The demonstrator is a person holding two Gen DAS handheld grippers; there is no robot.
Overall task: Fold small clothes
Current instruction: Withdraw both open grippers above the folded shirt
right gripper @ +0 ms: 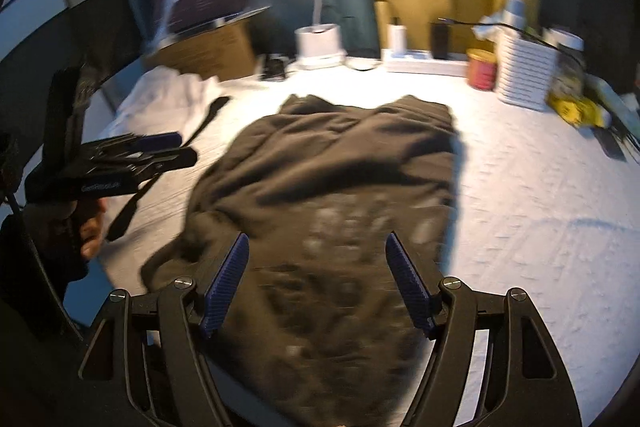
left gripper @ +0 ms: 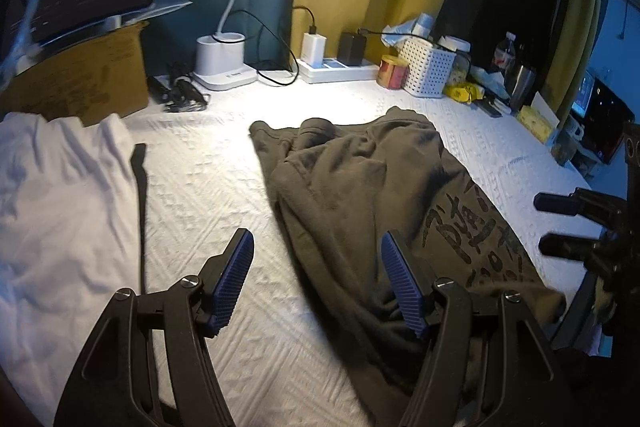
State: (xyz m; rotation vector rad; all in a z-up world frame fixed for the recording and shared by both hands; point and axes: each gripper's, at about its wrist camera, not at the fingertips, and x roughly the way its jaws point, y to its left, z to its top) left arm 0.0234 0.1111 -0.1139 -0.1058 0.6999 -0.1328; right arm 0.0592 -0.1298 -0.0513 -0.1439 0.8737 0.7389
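An olive-brown T-shirt (left gripper: 360,187) with dark printed characters lies rumpled on the white textured table (left gripper: 208,195). My left gripper (left gripper: 317,235) hovers open over the shirt's near left edge, one blue pad above bare table and the other above cloth, gripping nothing. In the right wrist view the same T-shirt (right gripper: 340,167) fills the middle, blurred. My right gripper (right gripper: 317,237) stands wide open above its printed near part, empty. The right gripper (left gripper: 538,223) also shows at the right edge of the left view, and the left gripper (right gripper: 176,147) at the left of the right view.
A white garment (left gripper: 60,207) lies at the left with a black strap (left gripper: 140,187) beside it. Along the back stand a cardboard box (left gripper: 80,83), a lamp base (left gripper: 220,59), a power strip (left gripper: 340,69), a red can (left gripper: 394,71) and a white basket (left gripper: 428,67).
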